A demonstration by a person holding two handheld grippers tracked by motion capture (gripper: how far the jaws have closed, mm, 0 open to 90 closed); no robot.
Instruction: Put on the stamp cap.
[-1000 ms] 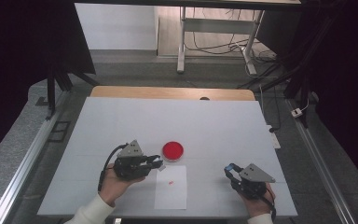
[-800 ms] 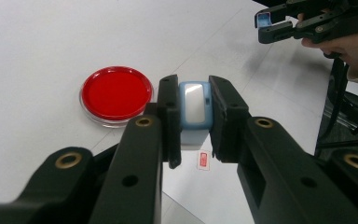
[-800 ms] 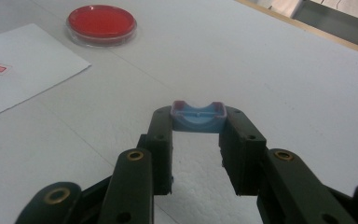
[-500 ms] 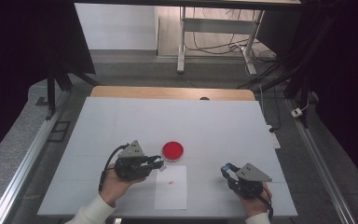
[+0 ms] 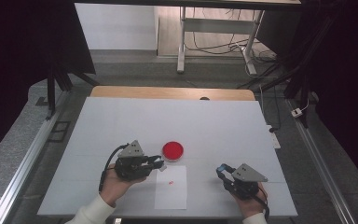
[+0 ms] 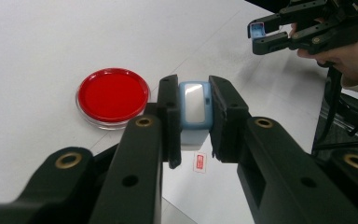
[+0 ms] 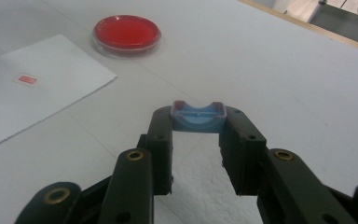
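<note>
Left tongs (image 5: 161, 162) sit at the left of the desk (image 5: 121, 121) in the high view, pointing right toward the red dish (image 5: 173, 150), their tips just beside its near-left rim. The left gripper view shows them closed down on a pale blue stamp (image 6: 195, 112) — the jaws press its two sides and its glossy top face looks back at the camera. The stamp hangs over the top edge of the sheet (image 5: 171, 186), not touching it. Below the stamp in that view lies a small red print (image 6: 199, 162) on the paper, a rectangle with marks inside, too small to read.

Centre now: the dish, round, clear-rimmed and filled with red, rests on the bare desk just beyond the sheet's far edge. The white sheet lies at the near edge between the two hands, the red print in its upper half (image 5: 170, 182).

Right tongs (image 5: 222, 170) are near the front right, well apart from the dish, pointing left. In the right gripper view they stand partly open, as wide as the little blue cap (image 7: 198, 116) gripped at the very fingertips — hollow side up, reddish along its rim, held clear above the desk.

No brand or legible writing anywhere. The high view gives the layout but hides what the jaws carry; the gripper views supply that — and the left one also catches the right tongs (image 6: 260, 37) with the cap far off at top right.
</note>
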